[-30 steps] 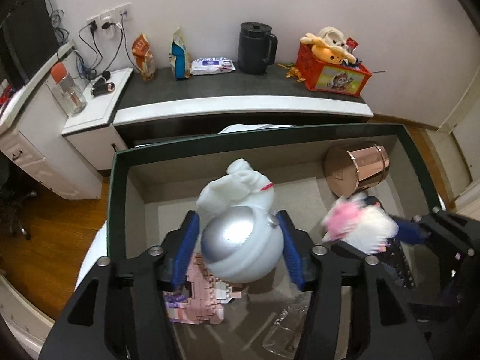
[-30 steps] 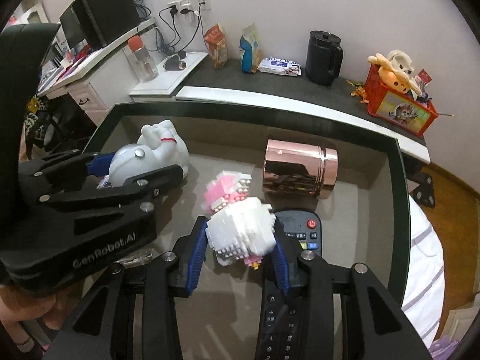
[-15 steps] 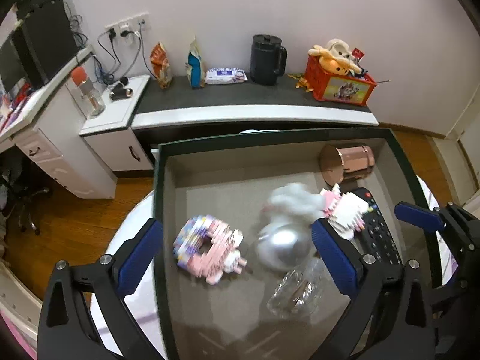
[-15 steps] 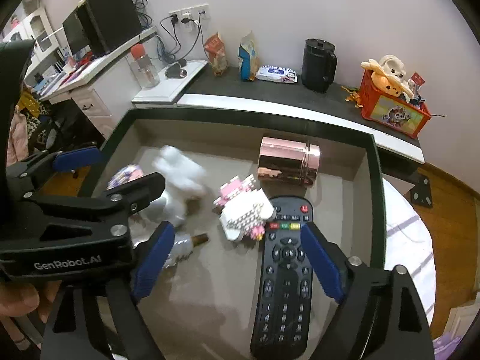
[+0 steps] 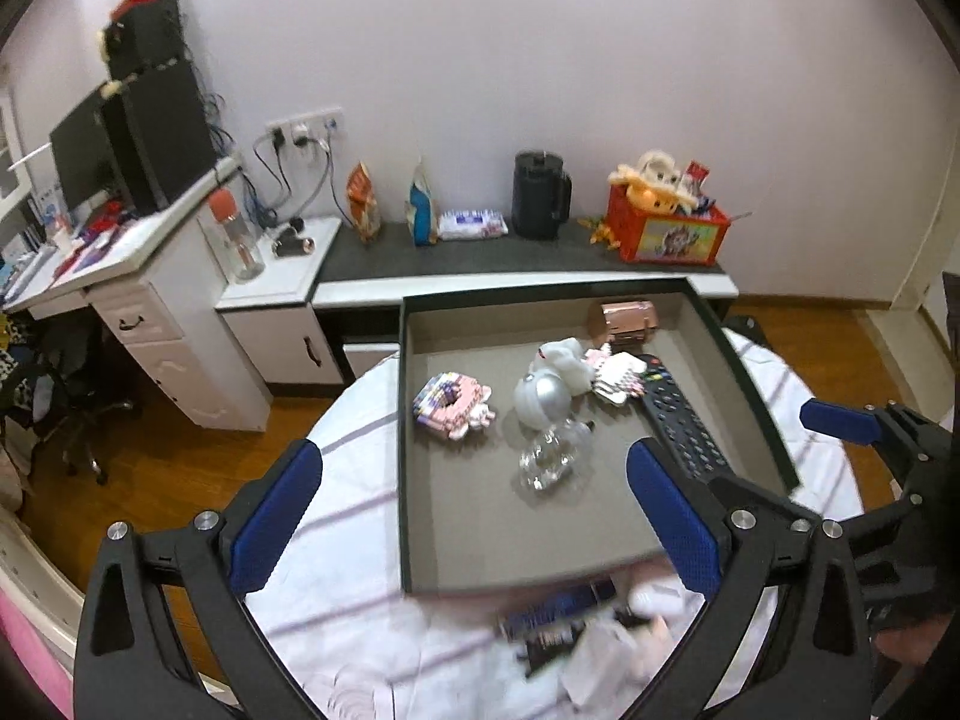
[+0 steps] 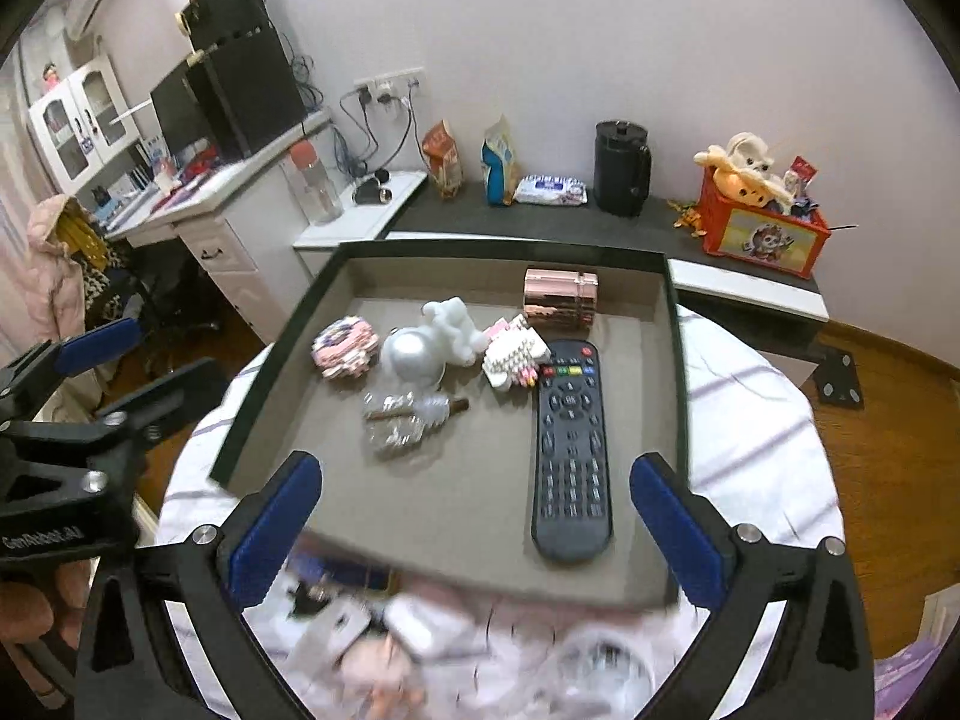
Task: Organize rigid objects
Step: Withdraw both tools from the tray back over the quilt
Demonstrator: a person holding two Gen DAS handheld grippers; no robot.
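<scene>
**Both claws spread above the tray**

Left wrist view: the left claw (image 5: 474, 519) is spread wide, its jaws having just opened, pinching nothing. In the tray (image 5: 414, 480), the astronaut figure (image 5: 543, 393) lies mid-floor beside the block toy (image 5: 615, 372).

Right wrist view: the right claw (image 6: 474, 522) has likewise just opened, empty. The remote (image 6: 570, 450) lies along the tray's right wall; the copper tin (image 6: 561, 294) sits at its far edge.

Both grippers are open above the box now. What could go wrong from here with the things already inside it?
1. The astronaut figure lies against the white block toy; a nudge may roll its round helmet.
2. The rose-gold tin lies on its side near the far wall, so it may roll.
3. More items wait blurred in front of the box; dropping them in could hit the remote or the clear wrapper.
</scene>
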